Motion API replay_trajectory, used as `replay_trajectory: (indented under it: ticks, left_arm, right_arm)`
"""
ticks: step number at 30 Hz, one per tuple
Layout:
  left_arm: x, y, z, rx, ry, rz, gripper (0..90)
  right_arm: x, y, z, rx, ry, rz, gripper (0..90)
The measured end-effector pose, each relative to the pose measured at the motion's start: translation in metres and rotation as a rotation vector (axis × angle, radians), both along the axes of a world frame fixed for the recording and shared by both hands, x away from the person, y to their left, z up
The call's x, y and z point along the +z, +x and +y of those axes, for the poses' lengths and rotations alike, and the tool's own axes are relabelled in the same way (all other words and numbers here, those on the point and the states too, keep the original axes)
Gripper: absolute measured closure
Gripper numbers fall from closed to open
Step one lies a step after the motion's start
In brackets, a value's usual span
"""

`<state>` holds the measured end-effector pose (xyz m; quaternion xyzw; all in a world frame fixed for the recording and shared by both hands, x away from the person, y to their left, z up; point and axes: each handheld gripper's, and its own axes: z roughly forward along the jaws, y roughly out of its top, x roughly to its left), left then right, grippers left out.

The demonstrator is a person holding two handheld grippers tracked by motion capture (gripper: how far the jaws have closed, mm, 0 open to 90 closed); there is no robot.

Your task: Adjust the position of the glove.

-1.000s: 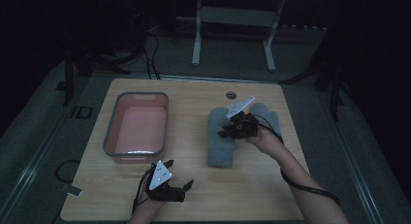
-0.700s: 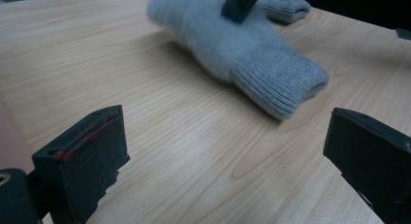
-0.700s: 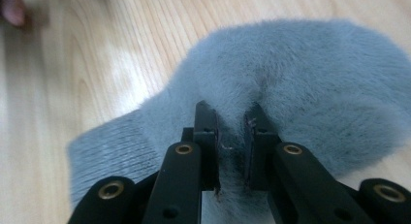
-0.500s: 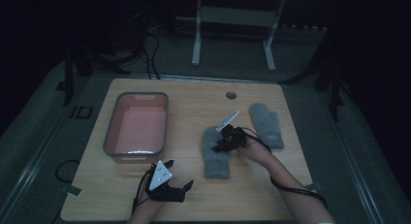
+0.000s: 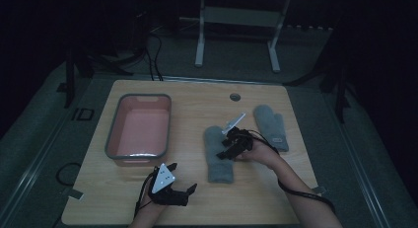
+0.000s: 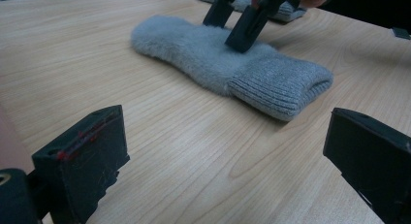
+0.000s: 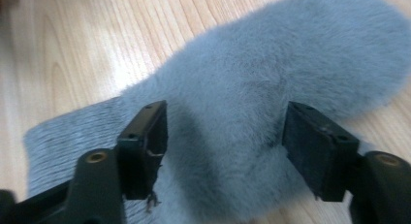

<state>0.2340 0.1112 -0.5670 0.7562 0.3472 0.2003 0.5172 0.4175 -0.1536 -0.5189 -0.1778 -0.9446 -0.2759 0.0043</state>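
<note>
**Letting go of a grey mitten on the tabletop**

Hovering low over the near mitten [image 5: 218, 154], the right gripper [image 5: 227, 150] has its jaws just opened and standing spread, one on either side of the fuzzy grey body, tips down at the fabric but not pinching it. In the right gripper view the mitten [image 7: 271, 103] lies flat on the wood between the two black jaws, its ribbed cuff at the lower left. The left gripper view shows the same mitten [image 6: 228, 64] stretched across the tabletop [image 6: 160, 151], cuff toward the near right, with the right gripper [image 6: 232, 27] planted on its middle.

The second mitten [image 5: 271, 125] lies flat just to the right, apart from the first, with the person's right hand [image 5: 259, 154] between the two.

The left gripper [image 5: 185, 188] rests near the front edge of the tabletop [image 5: 197, 102], well apart from both mittens, its jaws spread wide with nothing between them.

A pink bin [image 5: 140, 130] with a grey rim sits at the left side of the tabletop.
</note>
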Motion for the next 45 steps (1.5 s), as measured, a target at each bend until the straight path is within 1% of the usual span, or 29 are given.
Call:
replay_trajectory:
  ticks: [1,4,7,8,11,12,13,14,16,17,18,19,20,21,22,23,24,25,27,28,29,31,32,33,35,36,38,40,45]
  left_arm:
    - [0.000,0.000,0.000,0.000,0.000,0.000,2.3]
    - [0.000,0.000,0.000,0.001,0.000,0.000,2.3]
    - [0.000,0.000,0.000,0.002,0.000,0.001,2.3]
    - [0.000,0.000,0.000,0.002,0.000,0.001,2.3]
    - [0.000,0.000,0.000,0.003,-0.003,0.001,2.3]
    - [0.000,0.000,0.000,0.004,-0.003,0.002,2.3]
    - [0.000,0.000,0.000,0.004,-0.003,0.002,2.3]
    - [0.000,0.000,0.000,0.004,-0.003,0.002,2.3]
    - [0.000,0.000,0.000,0.004,-0.002,0.002,2.3]
    - [0.000,0.000,0.000,0.005,-0.002,0.001,2.3]
    - [0.000,0.000,0.000,0.005,-0.002,0.002,2.3]
    - [0.000,0.000,0.000,0.005,-0.002,0.002,2.3]
    - [0.000,0.000,0.000,0.005,-0.002,0.002,2.3]
    - [0.000,0.000,0.000,0.006,-0.002,0.002,2.3]
    - [-0.001,0.000,0.000,0.005,-0.004,0.003,2.3]
    - [-0.001,0.000,0.000,0.006,-0.004,0.003,2.3]
    - [-0.001,0.000,0.000,0.006,-0.003,0.003,2.3]
    - [-0.001,0.000,0.000,0.006,-0.002,0.003,2.3]
    - [-0.001,0.000,0.000,0.006,-0.001,0.003,2.3]
    - [-0.001,0.000,0.000,0.006,-0.002,0.003,2.3]
    - [-0.001,0.000,0.000,0.005,-0.002,0.003,2.3]
    - [-0.001,0.000,0.000,0.005,-0.001,0.003,2.3]
    - [-0.001,0.000,0.000,0.005,-0.002,0.003,2.3]
    - [-0.001,0.000,0.000,0.005,-0.001,0.003,2.3]
    - [-0.001,0.000,0.000,0.004,-0.002,0.003,2.3]
    - [-0.001,0.000,-0.001,0.004,-0.001,0.003,2.3]
    - [-0.001,0.000,-0.001,0.003,-0.001,0.003,2.3]
    - [-0.001,0.000,0.000,0.003,-0.003,0.003,2.3]
    - [-0.001,0.000,0.000,0.002,-0.002,0.004,2.3]
  right_arm:
    - [0.000,0.000,0.000,0.000,0.000,0.000,31.6]
    - [0.013,-0.002,-0.008,-0.026,0.033,-0.023,26.4]
    - [0.026,-0.001,-0.016,-0.056,0.058,-0.053,25.9]
    - [0.031,-0.001,-0.019,-0.064,0.063,-0.062,27.3]
    - [0.044,0.001,-0.030,-0.092,0.075,-0.096,27.0]
    - [0.048,0.003,-0.034,-0.099,0.079,-0.072,23.4]
    - [0.048,0.003,-0.034,-0.099,0.079,-0.072,23.4]
    - [0.055,0.005,-0.043,-0.129,0.100,-0.089,20.2]
    - [0.062,0.006,-0.052,-0.139,0.127,-0.093,18.1]
    - [0.065,0.007,-0.057,-0.154,0.139,-0.097,17.6]
    - [0.068,0.007,-0.061,-0.172,0.137,-0.113,17.6]
    - [0.071,0.008,-0.066,-0.189,0.137,-0.134,17.6]
    - [0.071,0.008,-0.066,-0.189,0.137,-0.134,17.6]
    - [0.073,0.008,-0.071,-0.202,0.148,-0.134,18.3]
    - [0.076,0.010,-0.078,-0.219,0.166,-0.143,21.1]
    - [0.077,0.012,-0.083,-0.227,0.166,-0.155,24.4]
    - [0.079,0.012,-0.087,-0.229,0.165,-0.164,30.0]
    - [0.079,0.014,-0.092,-0.232,0.160,-0.185,31.3]
    - [0.079,0.017,-0.100,-0.257,0.152,-0.210,33.5]
    - [0.078,0.021,-0.106,-0.272,0.133,-0.231,35.8]
    - [0.076,0.023,-0.110,-0.287,0.124,-0.243,35.0]
    - [0.071,0.032,-0.122,-0.346,0.129,-0.228,35.0]
    - [0.069,0.034,-0.126,-0.365,0.121,-0.231,35.5]
    - [0.064,0.039,-0.134,-0.404,0.121,-0.232,37.4]
    - [0.057,0.045,-0.144,-0.449,0.120,-0.233,40.3]
    - [0.053,0.048,-0.149,-0.468,0.124,-0.224,40.9]
    - [0.044,0.053,-0.158,-0.511,0.104,-0.230,42.1]
    - [0.035,0.057,-0.165,-0.543,0.090,-0.228,42.6]
    - [0.015,0.061,-0.174,-0.591,0.057,-0.206,42.5]
